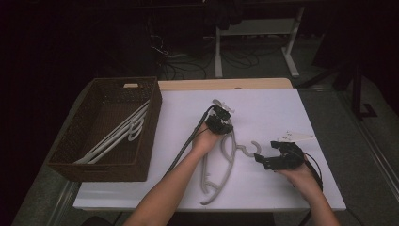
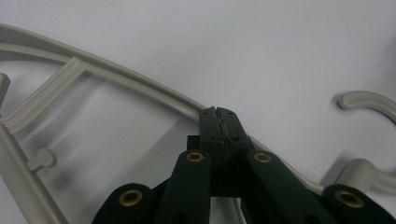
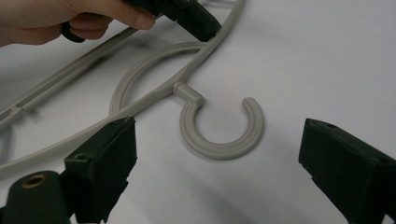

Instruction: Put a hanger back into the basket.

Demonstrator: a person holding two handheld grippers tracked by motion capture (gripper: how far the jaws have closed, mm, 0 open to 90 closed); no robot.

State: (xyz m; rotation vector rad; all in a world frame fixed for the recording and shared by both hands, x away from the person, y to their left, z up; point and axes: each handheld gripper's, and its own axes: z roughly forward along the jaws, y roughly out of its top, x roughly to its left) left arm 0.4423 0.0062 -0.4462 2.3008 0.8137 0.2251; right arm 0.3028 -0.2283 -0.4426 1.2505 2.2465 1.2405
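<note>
**Grey hangers: some in the basket, more left on the table**

The left hand-held gripper (image 2: 219,122) has its jaws closed tight, pads meeting, at the curved shoulder bar of a pale grey plastic clothes hanger (image 2: 140,79); whether a thin edge of the bar is pinched between the pads cannot be told. In the high view this left hand-held gripper (image 1: 221,120) sits at the far end of that hanger (image 1: 221,165), which lies flat on the white table (image 1: 282,108). The right hand-held gripper (image 3: 215,154) stands wide open and empty, its jaws to either side of the hanger's round hook (image 3: 224,135) without touching it; in the high view the right hand-held gripper (image 1: 275,157) lies just right of the hanger. A dark brown woven rectangular basket (image 1: 101,167), well left of the hanger, already holds other grey hangers (image 1: 117,134). Judged from this layout, the work is partly done: the hanger on the table, and seemingly a second one beneath it, have yet to be lifted and carried leftward into the basket.
</note>
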